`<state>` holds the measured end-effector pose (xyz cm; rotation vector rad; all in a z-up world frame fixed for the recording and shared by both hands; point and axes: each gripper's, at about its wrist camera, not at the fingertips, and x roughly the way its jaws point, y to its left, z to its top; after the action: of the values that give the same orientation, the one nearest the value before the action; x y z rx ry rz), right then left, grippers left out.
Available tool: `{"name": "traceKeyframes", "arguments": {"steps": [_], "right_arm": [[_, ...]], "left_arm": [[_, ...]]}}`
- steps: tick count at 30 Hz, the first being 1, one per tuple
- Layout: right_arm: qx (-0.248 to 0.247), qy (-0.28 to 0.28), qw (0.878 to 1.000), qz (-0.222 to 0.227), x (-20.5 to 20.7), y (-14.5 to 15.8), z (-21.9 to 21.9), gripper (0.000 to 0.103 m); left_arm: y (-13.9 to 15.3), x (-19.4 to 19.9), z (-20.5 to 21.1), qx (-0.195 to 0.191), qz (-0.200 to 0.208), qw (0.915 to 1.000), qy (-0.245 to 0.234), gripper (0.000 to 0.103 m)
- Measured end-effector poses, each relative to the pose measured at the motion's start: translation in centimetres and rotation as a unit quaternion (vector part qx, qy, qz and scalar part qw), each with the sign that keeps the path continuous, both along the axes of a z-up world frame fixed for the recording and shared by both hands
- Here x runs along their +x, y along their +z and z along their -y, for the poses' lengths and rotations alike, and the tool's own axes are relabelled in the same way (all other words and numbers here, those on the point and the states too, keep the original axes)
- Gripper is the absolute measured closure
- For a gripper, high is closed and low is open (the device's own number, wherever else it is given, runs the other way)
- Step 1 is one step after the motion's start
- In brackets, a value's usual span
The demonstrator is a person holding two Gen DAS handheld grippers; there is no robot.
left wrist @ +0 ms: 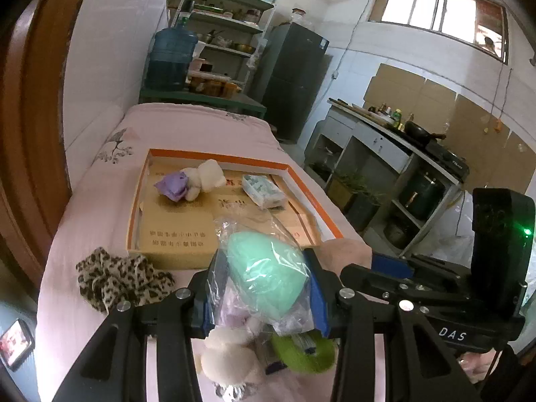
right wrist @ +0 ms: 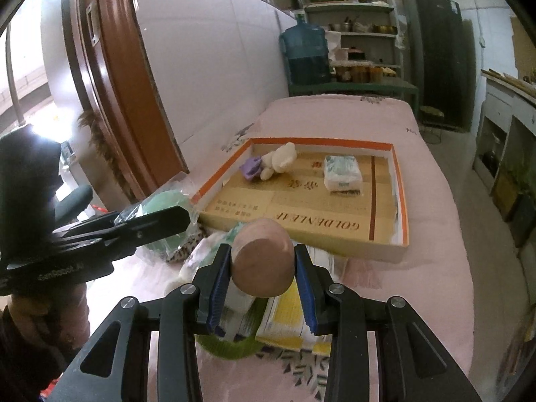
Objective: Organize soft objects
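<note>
"GOLDENLEAF" in brown capitals on the floor of the cardboard box (right wrist: pixel 395 197), upside down in the right wrist view. The same box floor carries large red Chinese characters and small printed Chinese lines, too small to read. "DAS" in white on the right gripper (left wrist: pixel 452 333) body, seen from the left wrist. "GenRobot.AI" in faint grey lettering on the left gripper (right wrist: pixel 63 272) body, partly blurred. Print on the tissue pack (right wrist: pixel 341 171) is unreadable.

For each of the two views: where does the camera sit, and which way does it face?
Left wrist: on the left gripper, facing along the bed toward the box; its fingers clamp a bagged green sponge; right gripper at right.
Right wrist: on the right gripper, same direction; fingers clamp a pink sponge; left gripper at left.
Shared: box, toy bear, tissue pack.
</note>
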<state>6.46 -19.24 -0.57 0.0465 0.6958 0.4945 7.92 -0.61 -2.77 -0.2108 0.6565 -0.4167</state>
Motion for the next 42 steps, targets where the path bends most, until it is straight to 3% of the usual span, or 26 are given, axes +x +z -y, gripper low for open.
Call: {"name": "traceKeyframes", "arguments": {"steps": [20, 42], "right_arm": [[0.038, -0.041, 0.998, 0.001, 5.9, 1.0, 0.9, 0.065], [0.028, -0.084, 0.995, -0.040, 10.8, -0.6, 0.0, 0.065]], "left_arm": [[0.1, 5.6, -0.3, 0.003, -0.003, 0.9989, 0.047, 0.059], [-1.0, 10.1, -2.0, 0.007, -0.022, 0.9944, 0.104, 0.059]]}}
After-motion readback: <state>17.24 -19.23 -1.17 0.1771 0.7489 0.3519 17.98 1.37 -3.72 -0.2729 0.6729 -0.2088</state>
